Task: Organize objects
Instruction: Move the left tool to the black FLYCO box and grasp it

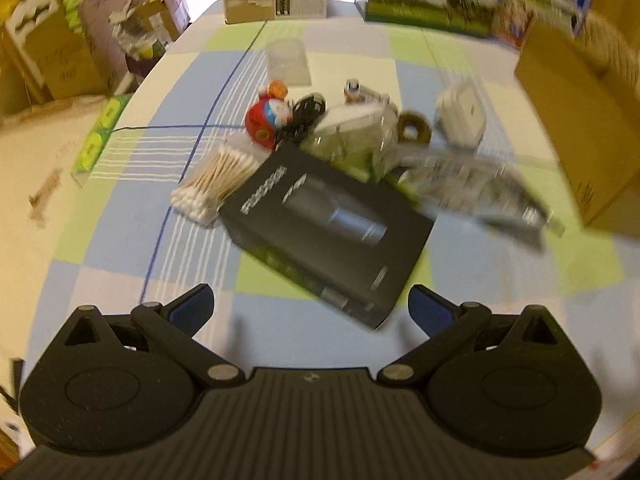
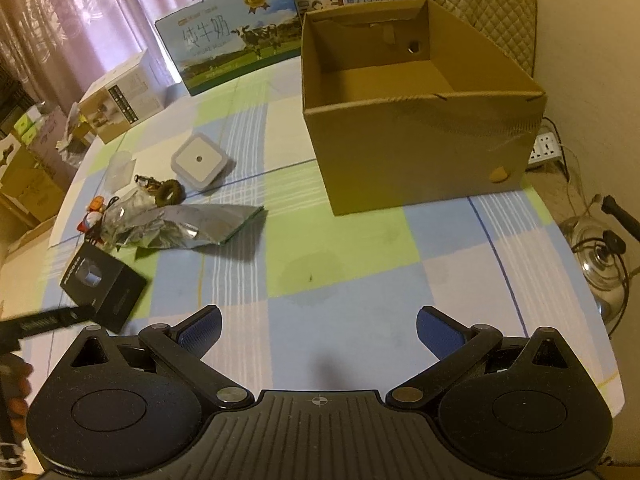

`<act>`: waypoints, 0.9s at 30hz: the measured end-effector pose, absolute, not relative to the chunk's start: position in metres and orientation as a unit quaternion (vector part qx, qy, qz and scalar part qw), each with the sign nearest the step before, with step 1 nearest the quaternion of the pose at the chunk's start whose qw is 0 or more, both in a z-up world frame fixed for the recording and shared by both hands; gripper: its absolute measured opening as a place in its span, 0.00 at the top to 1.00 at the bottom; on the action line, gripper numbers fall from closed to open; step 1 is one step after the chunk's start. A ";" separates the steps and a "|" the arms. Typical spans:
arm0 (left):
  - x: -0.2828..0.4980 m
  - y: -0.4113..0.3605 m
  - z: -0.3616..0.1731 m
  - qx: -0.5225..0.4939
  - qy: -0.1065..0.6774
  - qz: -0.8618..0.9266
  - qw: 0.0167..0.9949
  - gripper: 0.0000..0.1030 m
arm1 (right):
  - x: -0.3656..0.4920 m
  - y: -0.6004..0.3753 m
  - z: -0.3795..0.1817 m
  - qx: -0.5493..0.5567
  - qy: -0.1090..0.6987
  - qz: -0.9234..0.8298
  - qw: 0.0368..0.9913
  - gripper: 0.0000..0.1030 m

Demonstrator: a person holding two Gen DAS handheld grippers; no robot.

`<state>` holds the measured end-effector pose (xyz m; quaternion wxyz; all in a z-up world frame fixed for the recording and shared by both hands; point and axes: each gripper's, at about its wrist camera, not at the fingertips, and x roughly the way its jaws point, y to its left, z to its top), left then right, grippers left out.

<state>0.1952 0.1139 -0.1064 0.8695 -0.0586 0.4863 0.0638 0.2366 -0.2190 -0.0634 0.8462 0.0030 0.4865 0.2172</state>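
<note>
Round table (image 2: 360, 264) under a checked cloth of blue, green and white squares. Open cardboard box (image 2: 404, 128) upright on the far right part of it, nothing visible inside, well apart from the clutter. Two milk cartons (image 2: 228, 48) printed with cows and a white product box (image 2: 124, 96) along the far edge.

Clutter gathered left of centre. Black product box (image 1: 328, 228) nearest, lying flat, tilted to the table edge, just ahead of the left gripper (image 1: 310, 312). Crumpled silver foil bag (image 2: 188, 224) beyond it, flat on the cloth, blurred in the left view. Square white night light (image 2: 200, 160) farther back, near the cardboard box side. Bundle of cotton swabs (image 1: 216, 184) in clear wrap touching the black box's far left corner. Frosted plastic cup (image 1: 288, 60) behind the group, standing alone. Red and blue toy figure (image 1: 268, 116) beside a tangle of black cord (image 1: 306, 114). Brown ring (image 2: 170, 192) next to the night light, and a small bottle-like item (image 2: 146, 182) just beside it, too blurred to name.

Left gripper low over the table, blue-padded fingers (image 1: 192, 312) spread wide, holding nothing. Right gripper (image 2: 318, 332) over bare cloth near the table's near edge, fingers (image 2: 436, 332) likewise spread wide and empty.
</note>
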 end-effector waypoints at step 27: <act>0.228 0.116 -0.126 0.007 0.501 0.105 0.859 0.06 | 0.255 -0.195 -0.084 -0.004 0.511 0.211 0.834 0.02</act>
